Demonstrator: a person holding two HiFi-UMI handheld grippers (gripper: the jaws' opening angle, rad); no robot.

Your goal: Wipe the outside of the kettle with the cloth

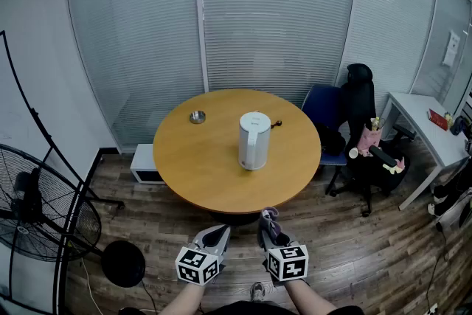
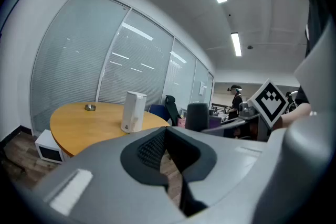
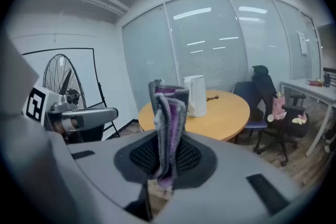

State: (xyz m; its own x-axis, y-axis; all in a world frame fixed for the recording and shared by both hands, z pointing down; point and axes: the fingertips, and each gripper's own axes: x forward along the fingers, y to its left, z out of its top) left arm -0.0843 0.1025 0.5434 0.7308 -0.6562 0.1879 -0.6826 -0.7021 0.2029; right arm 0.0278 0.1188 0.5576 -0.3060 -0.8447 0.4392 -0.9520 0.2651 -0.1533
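A white kettle stands upright near the middle of the round wooden table; it also shows in the left gripper view as the kettle and in the right gripper view as the kettle. Both grippers hang low in front of the table's near edge, well short of the kettle. My right gripper is shut on a folded grey and purple cloth, which sticks up between its jaws. My left gripper is shut with nothing in it.
A small metal dish and a dark small object lie on the table's far side. A blue chair and a black office chair stand right of it, a floor fan at left, a white box beneath.
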